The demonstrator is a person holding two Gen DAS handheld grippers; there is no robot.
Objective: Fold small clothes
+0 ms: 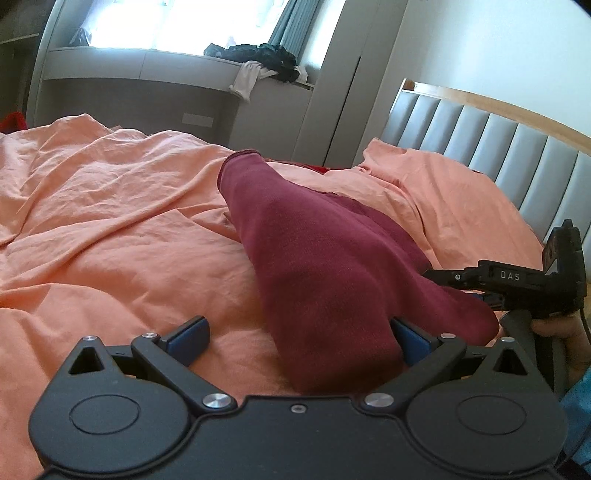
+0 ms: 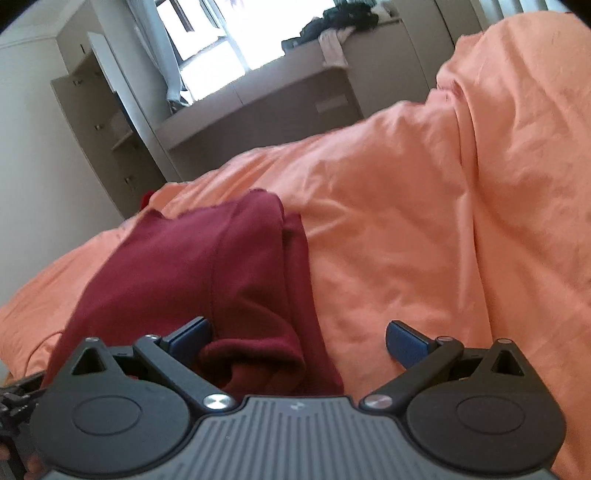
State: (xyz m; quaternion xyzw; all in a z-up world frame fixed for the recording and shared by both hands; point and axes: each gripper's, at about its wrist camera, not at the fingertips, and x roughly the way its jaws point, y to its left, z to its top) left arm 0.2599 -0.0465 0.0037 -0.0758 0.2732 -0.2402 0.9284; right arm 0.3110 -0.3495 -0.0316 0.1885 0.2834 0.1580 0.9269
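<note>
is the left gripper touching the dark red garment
Touching. In the left wrist view the dark red knit garment lies between the open left gripper and presses against its right blue pad.

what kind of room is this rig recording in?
Most likely a bedroom. A bed with a rumpled orange duvet and matching pillow sits against a padded headboard, and a heap of clothes lies on the window ledge.

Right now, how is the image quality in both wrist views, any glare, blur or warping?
Left wrist view: the window is blown out white, the headboard bows from fisheye distortion, the maroon garment is fairly sharp. Right wrist view: tilted and softer, the orange duvet looks smeared, the window is overexposed, corners vignette black.
</note>
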